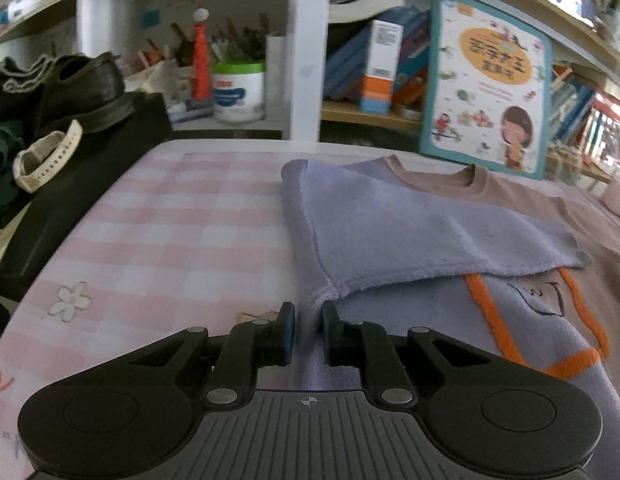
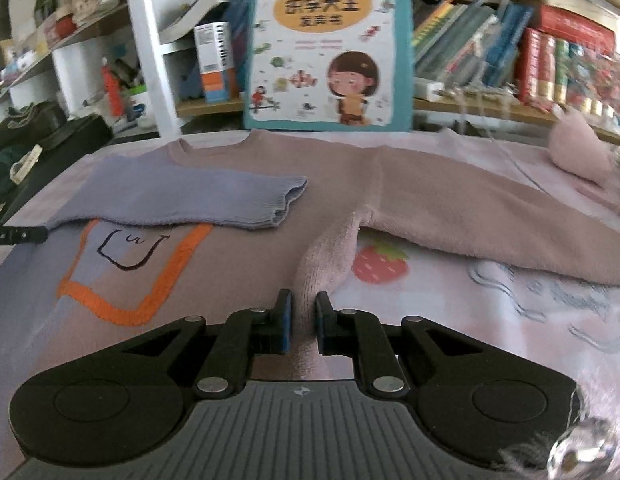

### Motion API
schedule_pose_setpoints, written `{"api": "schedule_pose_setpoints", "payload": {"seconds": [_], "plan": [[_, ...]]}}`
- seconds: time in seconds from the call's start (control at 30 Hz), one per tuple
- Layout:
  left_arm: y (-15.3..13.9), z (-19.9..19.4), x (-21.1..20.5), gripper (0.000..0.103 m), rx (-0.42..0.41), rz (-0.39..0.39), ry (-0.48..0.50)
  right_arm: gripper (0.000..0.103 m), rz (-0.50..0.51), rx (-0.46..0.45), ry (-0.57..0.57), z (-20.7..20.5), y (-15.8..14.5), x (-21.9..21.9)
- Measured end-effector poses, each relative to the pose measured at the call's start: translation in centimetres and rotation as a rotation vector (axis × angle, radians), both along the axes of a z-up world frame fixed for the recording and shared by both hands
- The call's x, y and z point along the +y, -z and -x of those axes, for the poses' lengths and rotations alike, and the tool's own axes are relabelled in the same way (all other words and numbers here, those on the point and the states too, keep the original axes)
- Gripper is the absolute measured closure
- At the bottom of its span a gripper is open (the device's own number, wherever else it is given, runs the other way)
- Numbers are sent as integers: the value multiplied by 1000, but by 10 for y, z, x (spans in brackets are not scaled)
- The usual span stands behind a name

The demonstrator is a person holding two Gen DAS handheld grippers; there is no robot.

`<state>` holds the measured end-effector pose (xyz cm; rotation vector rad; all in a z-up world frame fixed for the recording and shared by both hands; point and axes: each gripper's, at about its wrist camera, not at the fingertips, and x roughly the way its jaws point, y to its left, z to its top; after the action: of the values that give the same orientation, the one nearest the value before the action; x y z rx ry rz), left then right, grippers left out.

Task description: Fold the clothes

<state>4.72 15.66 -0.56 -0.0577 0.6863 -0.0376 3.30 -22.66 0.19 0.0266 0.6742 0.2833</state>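
While the sweater [image 2: 389, 184] lies spread face up on the pink cloth-covered table [image 1: 158, 216], both grippers have hold of it near its bottom edge. The left gripper [image 1: 308, 334] has its jaws closed on a bunched ridge of lilac knit at the garment's left side, just below the seam where the lilac sleeve [image 1: 409, 224] joins the body. That sleeve is already laid across the chest, its ribbed cuff reaching toward the middle and covering the top of the orange-outlined pocket [image 2: 130, 268]. The right gripper [image 2: 302, 328] is clamped on a raised fold of pink knit at the garment's right side, beside the strawberry print [image 2: 379, 266] on the table cover. The pink sleeve [image 2: 509, 220] is not yet folded; it stretches out to the right along the far part of the table. A children's book [image 2: 329, 44] stands against the shelves behind the collar.

The step in hand looks like a 2-handed pinch of the hem, either to straighten the body or to start carrying the bottom up toward the collar. The next move probably calls for both hands lifting together and travelling evenly, so the knit does not skew. The outstretched pink sleeve seems likely to drag or trail, so it may need folding inward, matching the lilac 1.
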Motion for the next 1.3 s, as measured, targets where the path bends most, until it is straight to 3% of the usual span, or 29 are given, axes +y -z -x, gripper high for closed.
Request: {"api": "schedule_pose_setpoints", "payload": {"seconds": [0.27,0.47,0.57,0.63,0.9,1.03,1.3], "plan": [[2,-7,6,90,-11,7,-18,91,-9,-4,-7,-13,2,7],[-3,5,-1,84,-35,-56,-30,89,-18,-8,6,-8,1,2],[-13,18,-5,77,-70,-89,-43,82,-22,-23,17,-2,-1,-1],[-21,28,-7,63,-98,-98,-54,75,-22,-33,24,3,-3,-4],[-40,64,-33,31,-176,-85,-54,45,-46,-74,40,30,-12,-18],[-38,70,-56,23,-186,-95,-15,34,-51,-96,57,42,-17,-27],[-28,63,-101,22,-152,-57,131,29,-46,-118,130,57,-22,-55]]}}
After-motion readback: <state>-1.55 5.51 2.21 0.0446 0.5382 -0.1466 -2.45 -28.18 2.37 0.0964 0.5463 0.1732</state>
